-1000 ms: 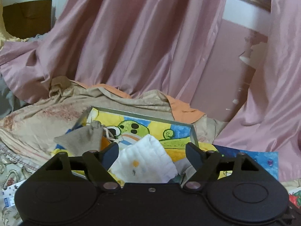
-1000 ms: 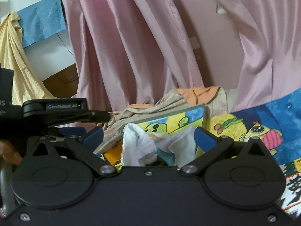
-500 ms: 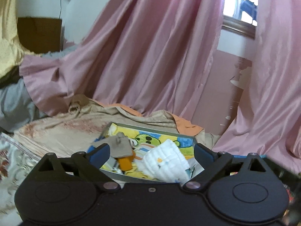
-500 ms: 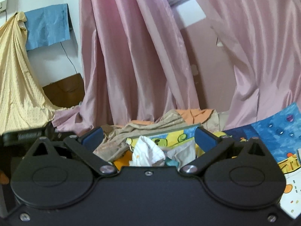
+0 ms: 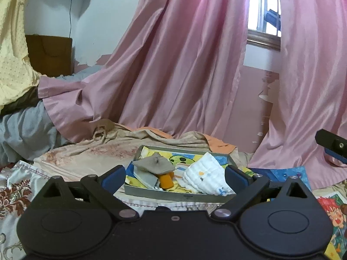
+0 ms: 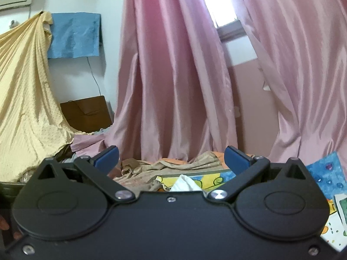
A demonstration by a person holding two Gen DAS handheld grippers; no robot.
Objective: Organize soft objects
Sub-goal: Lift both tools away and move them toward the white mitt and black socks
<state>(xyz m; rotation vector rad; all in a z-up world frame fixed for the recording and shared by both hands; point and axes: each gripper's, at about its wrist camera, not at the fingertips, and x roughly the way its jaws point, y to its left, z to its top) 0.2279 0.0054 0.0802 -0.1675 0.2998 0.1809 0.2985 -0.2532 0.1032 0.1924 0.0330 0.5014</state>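
Left gripper (image 5: 174, 175): jaws wide apart, holding nothing, hanging short of the tray.
Right gripper (image 6: 171, 157): jaws wide apart, holding nothing.
Tray (image 5: 180, 194): metal, cartoon-print lining, resting on the bed (image 5: 91, 153).
White cloth (image 5: 205, 176): bunched in the tray's right half.
Grey pouch (image 5: 155, 165): tray's left half, lying over an orange item (image 5: 166, 179).
Backdrop: pink curtains (image 5: 173, 65).

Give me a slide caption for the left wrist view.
Open left tool facing a metal tray holding a white cloth, grey pouch and orange item.
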